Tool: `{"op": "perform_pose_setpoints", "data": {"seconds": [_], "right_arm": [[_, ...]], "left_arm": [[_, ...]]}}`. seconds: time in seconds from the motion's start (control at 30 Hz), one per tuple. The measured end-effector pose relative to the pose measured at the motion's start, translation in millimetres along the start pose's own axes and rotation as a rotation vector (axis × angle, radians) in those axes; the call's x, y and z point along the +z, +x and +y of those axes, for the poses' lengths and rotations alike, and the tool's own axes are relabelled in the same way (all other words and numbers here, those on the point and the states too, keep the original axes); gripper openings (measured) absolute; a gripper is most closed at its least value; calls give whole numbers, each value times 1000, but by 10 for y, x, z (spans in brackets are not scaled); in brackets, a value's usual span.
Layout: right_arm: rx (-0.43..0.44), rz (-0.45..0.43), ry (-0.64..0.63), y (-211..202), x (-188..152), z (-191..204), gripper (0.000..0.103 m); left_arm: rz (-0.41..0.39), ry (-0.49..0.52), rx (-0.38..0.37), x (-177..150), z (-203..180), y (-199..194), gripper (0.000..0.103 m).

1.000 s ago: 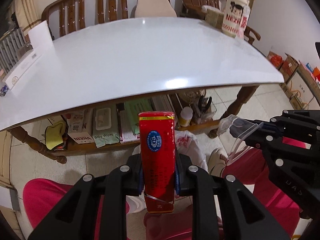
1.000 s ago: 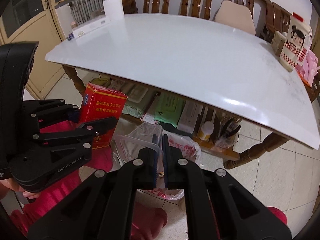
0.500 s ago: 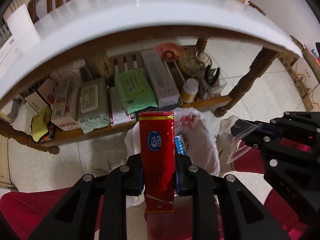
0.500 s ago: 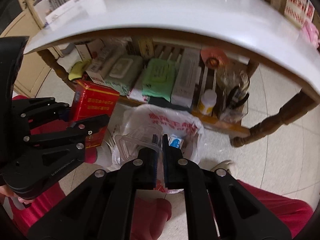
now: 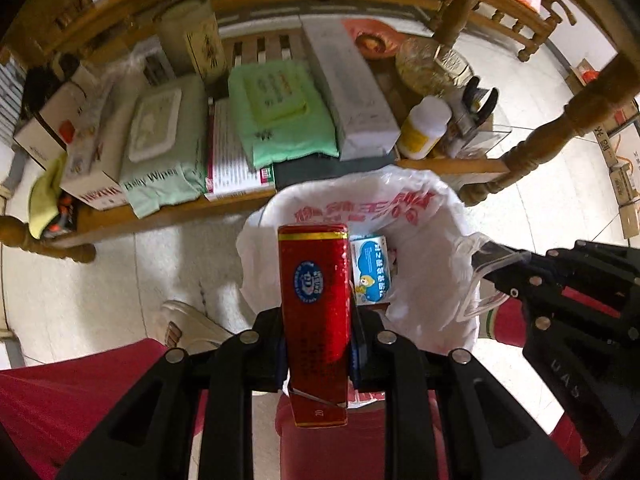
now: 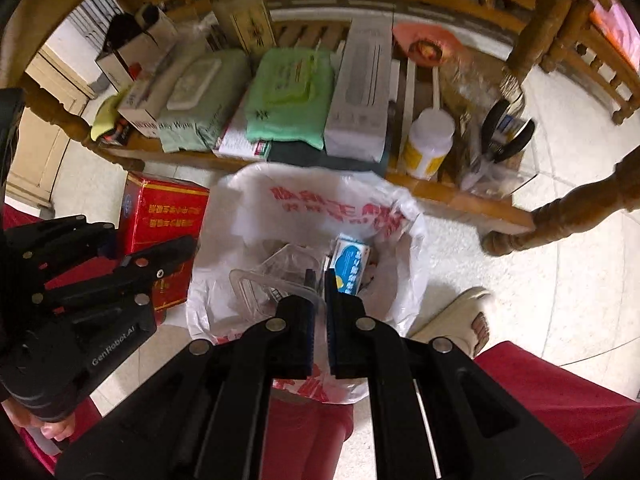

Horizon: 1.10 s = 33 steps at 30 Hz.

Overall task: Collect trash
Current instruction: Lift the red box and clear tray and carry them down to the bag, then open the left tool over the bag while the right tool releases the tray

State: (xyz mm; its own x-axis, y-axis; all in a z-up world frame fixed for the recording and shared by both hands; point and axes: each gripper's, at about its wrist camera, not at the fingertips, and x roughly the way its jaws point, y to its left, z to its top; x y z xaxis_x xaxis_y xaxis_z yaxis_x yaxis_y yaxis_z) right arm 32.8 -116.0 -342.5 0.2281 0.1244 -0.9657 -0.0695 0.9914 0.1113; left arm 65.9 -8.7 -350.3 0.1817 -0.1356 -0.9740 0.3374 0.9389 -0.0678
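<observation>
A white plastic bag with red printed characters (image 5: 360,208), lining a bin on the pale tiled floor, serves as the landmark here. The left gripper (image 5: 316,344) hangs over the near left part of the bag's mouth, its black jaws clamped on a tall red cardboard box with gold edges and a round blue seal (image 5: 314,300). The box stands upright between the pads, its top pointing toward the far rim of the bag.

The right gripper (image 6: 318,308) points down over the near edge of the bag, jaws pressed together on the thin rim of a clear, crinkled plastic tray (image 6: 256,284), which juts to the left across the bag's opening. Seen from the left wrist, this same tray sticks out at the right side of the bag.

Inside the bag, toward its right, lies a small white-and-blue carton with a cartoon picture (image 6: 350,266).

Beyond the bag runs a low wooden shelf (image 5: 160,216) under the table, stacked with a pale green pack of baby wipes (image 5: 160,152), a brighter green soft pack (image 5: 280,120), a long white box (image 5: 348,92) and a white bottle with a yellow label (image 5: 424,128). Just near of the bag are the person's red trouser legs (image 6: 560,392) and a cream slipper (image 6: 460,316).
</observation>
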Motion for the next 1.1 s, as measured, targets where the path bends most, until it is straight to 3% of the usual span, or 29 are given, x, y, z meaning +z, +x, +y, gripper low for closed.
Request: {"op": "perform_pose_setpoints", "data": {"seconds": [0.27, 0.57, 0.77, 1.0, 1.1], "right_arm": [[2, 67, 29, 353, 70, -68, 6], [8, 90, 15, 459, 109, -69, 6], [5, 93, 30, 474, 114, -111, 6], [19, 99, 42, 490, 122, -117, 6], [25, 102, 55, 496, 122, -140, 8]], "left_arm": [[76, -20, -34, 84, 25, 366, 22], [151, -23, -65, 86, 26, 619, 22], [195, -59, -117, 109, 74, 711, 22], [205, -62, -109, 111, 87, 720, 22], [218, -69, -108, 114, 92, 745, 28]]}}
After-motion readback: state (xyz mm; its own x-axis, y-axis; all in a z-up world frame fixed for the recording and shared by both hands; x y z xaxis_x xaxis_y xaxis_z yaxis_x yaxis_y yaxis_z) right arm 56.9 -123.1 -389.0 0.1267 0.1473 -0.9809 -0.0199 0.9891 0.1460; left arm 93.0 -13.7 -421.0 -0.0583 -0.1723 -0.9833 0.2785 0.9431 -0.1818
